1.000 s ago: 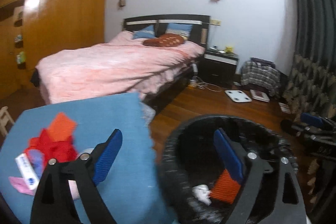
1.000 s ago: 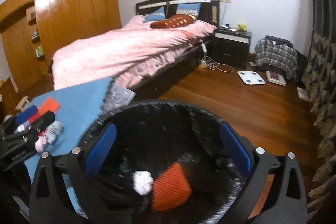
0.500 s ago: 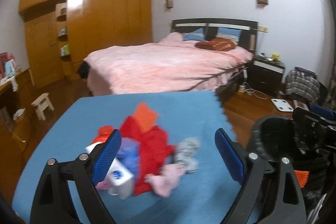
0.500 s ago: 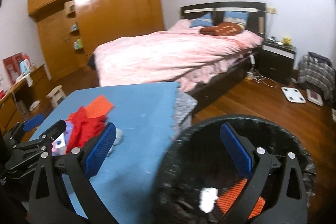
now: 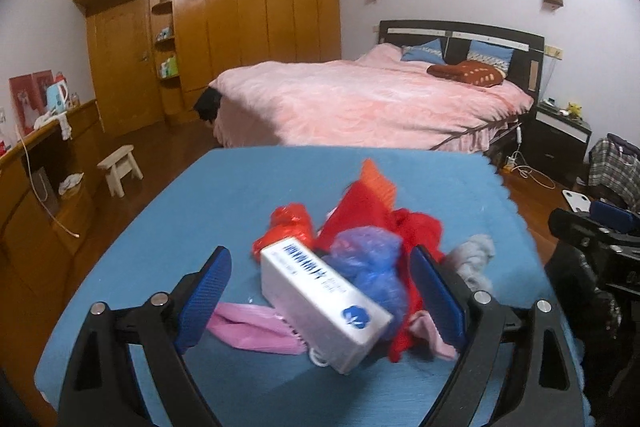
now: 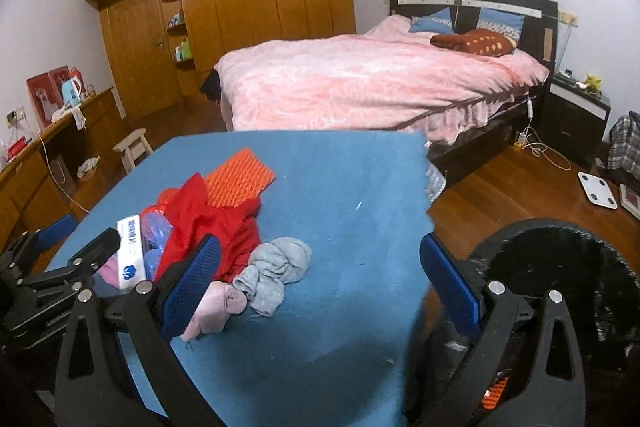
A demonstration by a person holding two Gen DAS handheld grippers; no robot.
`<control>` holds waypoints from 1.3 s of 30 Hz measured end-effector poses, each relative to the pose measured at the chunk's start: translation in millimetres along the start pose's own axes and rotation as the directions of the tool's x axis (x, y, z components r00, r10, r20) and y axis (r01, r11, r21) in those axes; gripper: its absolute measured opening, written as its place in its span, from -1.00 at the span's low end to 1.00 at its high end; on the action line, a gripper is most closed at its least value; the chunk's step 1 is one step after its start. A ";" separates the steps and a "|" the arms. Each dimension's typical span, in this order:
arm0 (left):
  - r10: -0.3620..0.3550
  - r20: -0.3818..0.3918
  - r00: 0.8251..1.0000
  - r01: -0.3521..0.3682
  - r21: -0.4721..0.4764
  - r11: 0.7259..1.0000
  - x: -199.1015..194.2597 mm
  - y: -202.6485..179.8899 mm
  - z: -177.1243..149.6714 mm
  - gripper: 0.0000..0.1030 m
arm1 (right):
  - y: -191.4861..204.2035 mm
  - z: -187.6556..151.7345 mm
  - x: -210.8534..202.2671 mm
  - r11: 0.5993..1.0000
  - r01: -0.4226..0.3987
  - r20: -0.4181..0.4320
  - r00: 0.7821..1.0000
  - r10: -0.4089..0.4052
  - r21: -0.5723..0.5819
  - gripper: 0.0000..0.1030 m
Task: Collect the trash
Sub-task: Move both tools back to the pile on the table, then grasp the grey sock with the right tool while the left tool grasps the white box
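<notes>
A pile of trash lies on the blue table: a white box, a blue plastic bag, red bags, a pink bag, an orange pad and a grey cloth. My left gripper is open with its jaws around the white box and the blue bag, not closed on them. My right gripper is open and empty over the table's right part, right of the grey cloth. The black bin stands at the table's right edge.
A pink bed stands behind the table, a dark nightstand to its right. A wooden wardrobe fills the back wall. A small stool and a desk are on the left. A white scale lies on the floor.
Both grippers have swung left from over the bin to the table. My left gripper has come close to the trash pile, jaws now around the white box. Both stay open.
</notes>
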State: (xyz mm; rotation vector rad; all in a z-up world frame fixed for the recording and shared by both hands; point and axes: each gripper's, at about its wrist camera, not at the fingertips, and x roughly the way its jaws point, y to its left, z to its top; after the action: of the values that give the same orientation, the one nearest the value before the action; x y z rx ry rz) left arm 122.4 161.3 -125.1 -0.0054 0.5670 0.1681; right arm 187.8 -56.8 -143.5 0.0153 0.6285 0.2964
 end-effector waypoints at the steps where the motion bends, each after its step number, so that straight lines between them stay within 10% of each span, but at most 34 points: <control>1: 0.003 -0.004 1.000 -0.003 -0.001 1.000 2.7 2.1 -1.4 0.72 | 1.6 -1.4 6.3 1.000 0.002 -0.008 1.000 -0.002 -0.002 0.88; 22: -0.014 -0.045 0.999 0.013 -0.017 1.000 20.0 9.1 -17.7 0.72 | 23.3 -17.2 90.3 0.999 -0.018 -0.197 0.980 0.012 -0.030 0.85; 29: -0.019 -0.051 0.999 0.018 -0.016 1.000 22.2 6.7 -19.5 0.72 | 26.4 -20.7 95.1 0.994 -0.109 -0.246 0.964 0.100 -0.022 0.05; 39: -0.041 -0.085 0.996 0.040 -0.011 0.999 25.6 -10.2 -24.6 0.72 | 15.5 -17.8 67.4 0.994 -0.108 -0.197 0.975 0.108 0.012 -0.05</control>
State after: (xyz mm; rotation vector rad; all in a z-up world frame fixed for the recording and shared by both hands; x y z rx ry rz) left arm 132.1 154.0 -160.0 -0.0336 0.6505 0.1316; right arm 225.0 -24.5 -195.3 0.0214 0.8264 0.4058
